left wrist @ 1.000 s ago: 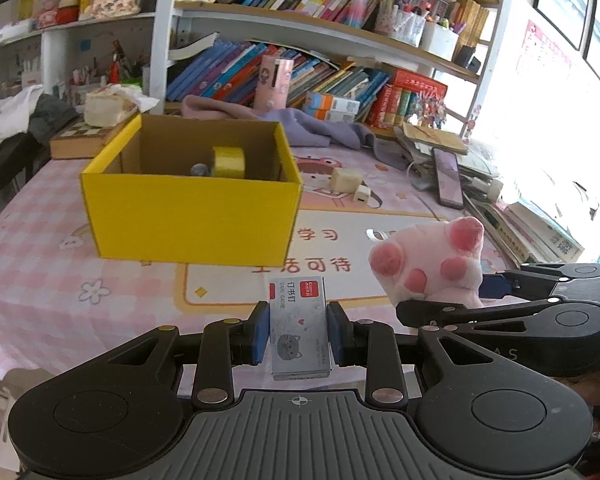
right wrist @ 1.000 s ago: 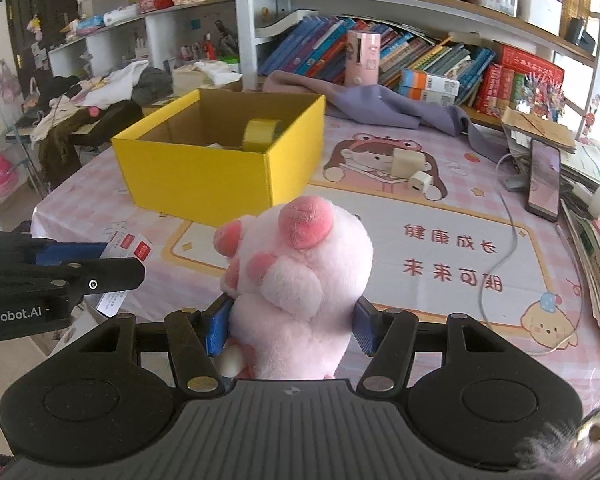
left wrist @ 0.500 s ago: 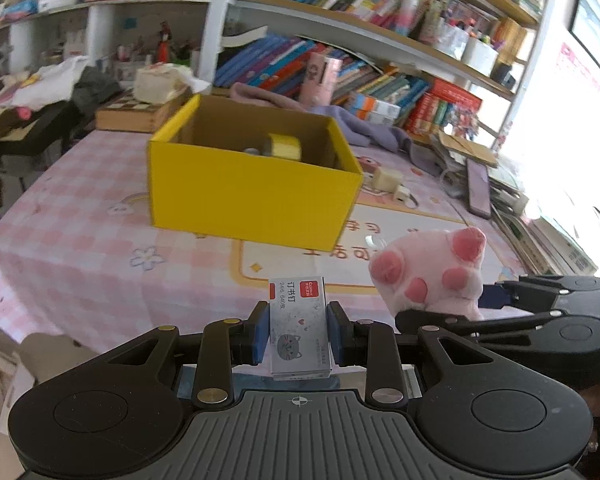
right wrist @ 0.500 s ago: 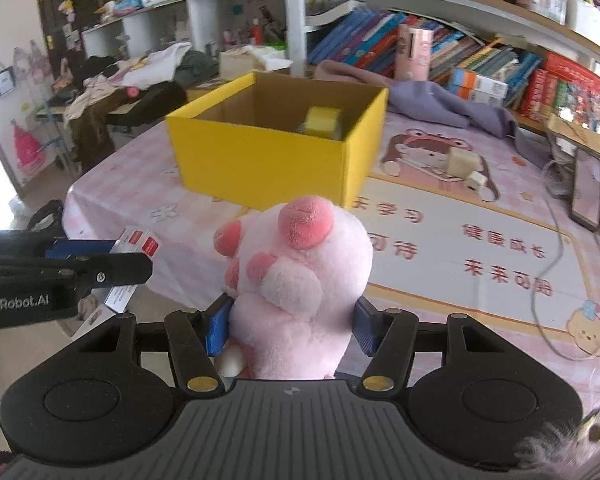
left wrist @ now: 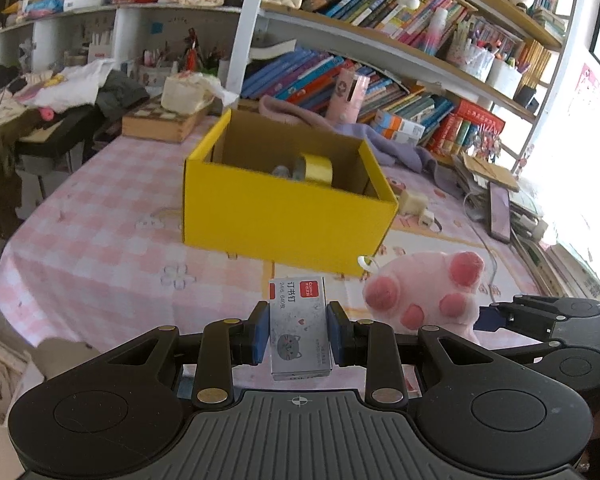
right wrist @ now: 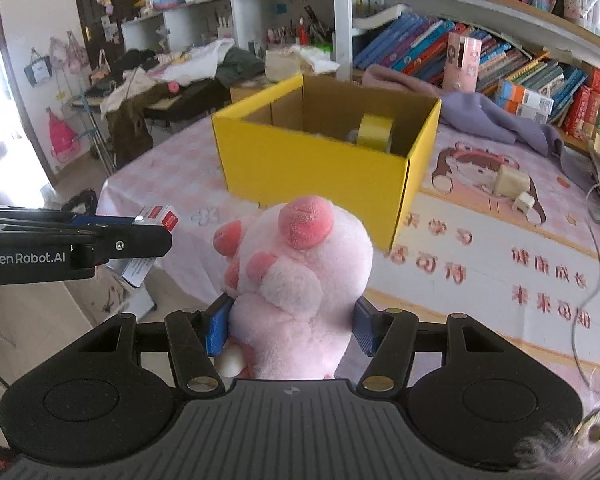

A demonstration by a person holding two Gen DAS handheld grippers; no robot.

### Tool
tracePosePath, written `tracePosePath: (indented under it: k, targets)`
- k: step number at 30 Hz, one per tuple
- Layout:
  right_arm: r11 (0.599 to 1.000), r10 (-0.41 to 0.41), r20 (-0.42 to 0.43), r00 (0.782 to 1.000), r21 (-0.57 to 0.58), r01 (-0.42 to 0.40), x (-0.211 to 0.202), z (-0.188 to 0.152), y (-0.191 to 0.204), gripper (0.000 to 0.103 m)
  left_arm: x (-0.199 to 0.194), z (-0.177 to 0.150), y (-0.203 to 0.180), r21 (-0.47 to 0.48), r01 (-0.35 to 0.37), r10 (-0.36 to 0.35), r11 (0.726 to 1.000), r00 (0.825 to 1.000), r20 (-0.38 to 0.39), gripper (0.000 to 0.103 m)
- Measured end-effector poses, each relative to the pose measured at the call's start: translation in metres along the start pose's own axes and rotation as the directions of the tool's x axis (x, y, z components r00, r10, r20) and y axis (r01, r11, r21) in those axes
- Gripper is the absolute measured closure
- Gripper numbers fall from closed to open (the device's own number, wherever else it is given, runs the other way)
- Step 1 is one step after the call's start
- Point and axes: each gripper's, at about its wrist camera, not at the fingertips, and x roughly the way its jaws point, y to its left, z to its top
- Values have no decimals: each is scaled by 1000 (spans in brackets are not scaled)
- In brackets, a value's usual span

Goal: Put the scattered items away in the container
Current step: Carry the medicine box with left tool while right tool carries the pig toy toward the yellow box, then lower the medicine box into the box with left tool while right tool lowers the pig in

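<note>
My left gripper (left wrist: 299,334) is shut on a small grey box of staples (left wrist: 299,326) with a red label, held above the table's near edge. To its right, my right gripper (right wrist: 292,330) is shut on a pink plush paw (right wrist: 300,280); the same paw (left wrist: 428,290) shows in the left wrist view. An open yellow cardboard box (left wrist: 284,216) stands ahead on the pink checked tablecloth, with a roll of yellow tape (left wrist: 318,168) inside it. In the right wrist view the box (right wrist: 320,168) lies ahead, and the left gripper (right wrist: 120,240) reaches in from the left.
A cream charger block (right wrist: 510,180) and a small white plug (right wrist: 524,202) lie on the cartoon mat right of the box. A purple cloth (right wrist: 500,120), a phone (left wrist: 499,212) and stacked books sit at the back right. Bookshelves rise behind; clothes pile up at the left.
Both grippers have drifted to the left with their loads, so the yellow box now sits further right in both views. Neither grip has altered.
</note>
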Motion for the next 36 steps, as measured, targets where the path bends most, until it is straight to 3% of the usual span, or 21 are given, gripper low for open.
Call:
tracePosePath:
  k: [7, 18, 24, 36]
  targets:
    - [999, -34, 137, 990, -4, 35, 7, 38, -21, 46, 19, 49, -5, 40, -4, 1, 999, 997, 83, 74]
    - [998, -49, 259, 965, -31, 59, 39, 118, -66, 46, 77, 115, -10, 59, -26, 18, 998, 991, 132, 74]
    - [995, -28, 238, 971, -82, 48, 78, 145, -84, 45, 116, 136, -7, 63, -68, 61, 996, 993, 106, 74]
    - [975, 27, 48, 998, -223, -16, 157, 153, -89, 45, 189, 137, 6, 75, -137, 141, 988, 989, -54, 74]
